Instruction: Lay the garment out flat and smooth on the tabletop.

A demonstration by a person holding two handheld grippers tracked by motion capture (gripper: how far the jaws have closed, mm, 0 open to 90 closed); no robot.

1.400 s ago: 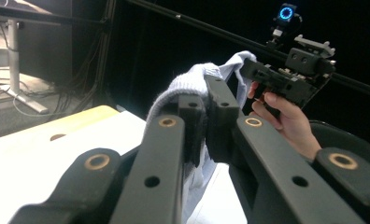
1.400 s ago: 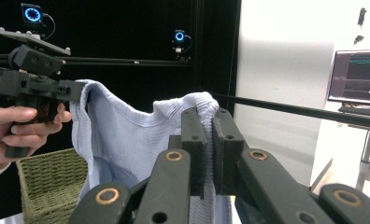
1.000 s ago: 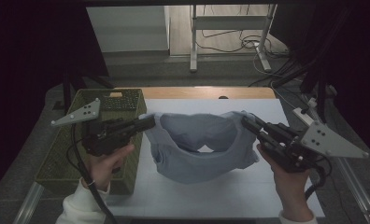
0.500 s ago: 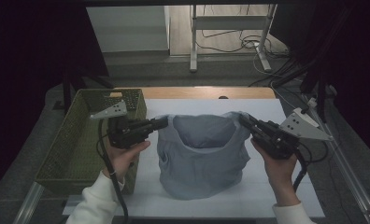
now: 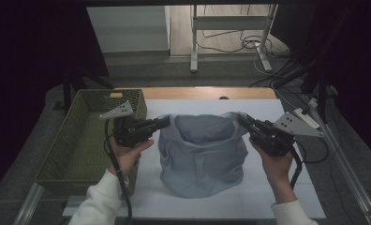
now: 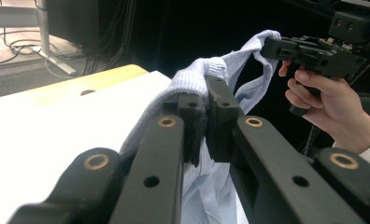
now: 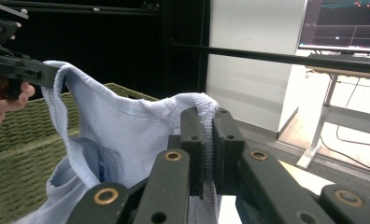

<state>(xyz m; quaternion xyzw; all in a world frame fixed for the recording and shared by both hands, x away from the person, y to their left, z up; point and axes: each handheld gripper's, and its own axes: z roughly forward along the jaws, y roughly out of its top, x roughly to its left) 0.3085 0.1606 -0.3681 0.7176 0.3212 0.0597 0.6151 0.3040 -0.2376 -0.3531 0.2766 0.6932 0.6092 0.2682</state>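
A light blue knit garment [image 5: 202, 154] hangs between the two grippers, its lower part resting on the white table [image 5: 286, 197]. My left gripper [image 5: 167, 122] is shut on the garment's left upper edge; in the left gripper view the ribbed hem [image 6: 197, 77] is pinched between the jaws. My right gripper [image 5: 242, 121] is shut on the right upper edge, where the fabric [image 7: 204, 105] bunches over the closed jaws. Each gripper view also shows the other gripper farther off, the right gripper [image 6: 262, 49] and the left gripper [image 7: 57, 77], clamped on the cloth.
A green woven basket [image 5: 87, 136] stands at the left of the table, just beside my left hand. Beyond the table's far wooden edge [image 5: 207, 92] are a desk frame and loose cables [image 5: 249, 44] on the floor. A rail [image 5: 343, 168] runs along the right side.
Both grippers have come down and moved inward with the garment. Its lower part now lies on the table and it hangs more squarely between them.
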